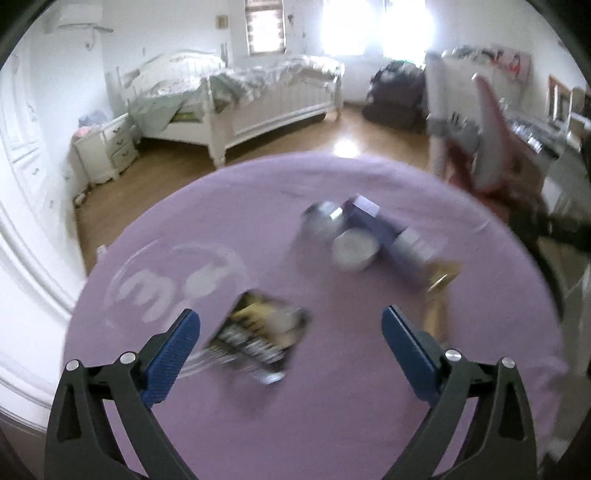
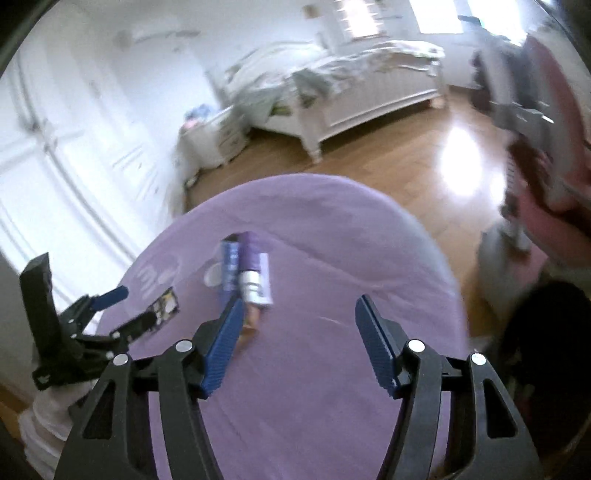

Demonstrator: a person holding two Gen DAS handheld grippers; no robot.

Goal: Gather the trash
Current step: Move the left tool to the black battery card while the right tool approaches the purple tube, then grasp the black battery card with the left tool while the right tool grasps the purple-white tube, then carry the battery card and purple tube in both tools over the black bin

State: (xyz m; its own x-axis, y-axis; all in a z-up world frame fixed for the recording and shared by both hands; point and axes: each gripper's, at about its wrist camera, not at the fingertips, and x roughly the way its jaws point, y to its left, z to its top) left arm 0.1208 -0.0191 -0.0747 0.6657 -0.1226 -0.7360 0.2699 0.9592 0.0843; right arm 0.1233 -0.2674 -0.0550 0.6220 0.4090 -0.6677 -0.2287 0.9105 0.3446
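1. Spreading wide, the left tongs (image 1: 290,326) hang over a purple cloth (image 1: 332,406) with nothing clamped; their blue pads (image 1: 177,350) stand well apart.
2. Between those pads, nearer the left one, lies a dark wrapper (image 1: 258,339) with yellow and white print, flat on the cloth and touching neither pad. Its lettering is too blurred to read.
3. The right tongs (image 2: 297,332) are also released and empty, above a bare stretch of the cloth (image 2: 314,424).
4. From the right wrist view the left tongs (image 2: 133,306) show at the left edge, with the wrapper (image 2: 164,306) just beside their tips.
5. Just past the right tongs' left pad (image 2: 221,347) lies a cluster: a purple box (image 2: 231,266), a white-and-purple tube (image 2: 255,280) and a small orange-tan item (image 2: 249,321) close to the pad tip.
6. In the left wrist view the same cluster sits beyond the wrapper and to its right: a grey can (image 1: 317,218), a white tub (image 1: 354,247), the box (image 1: 373,221), and a gold piece (image 1: 441,280) nearest the right pad.
7. White printed marks (image 1: 170,280) on the cloth lie left of the wrapper; they look like large rounded letters inside arcs, but cannot be read with certainty.
8. The cloth covers a rounded surface standing on a wood floor (image 1: 288,147).
9. Farther off: a white nightstand (image 1: 107,147), a white bed (image 1: 251,96) with rumpled bedding, and a dark bag (image 1: 395,92).
10. White walls and bright windows (image 1: 369,26) close the room; a pink-and-white blurred shape (image 1: 487,133) stands at right.
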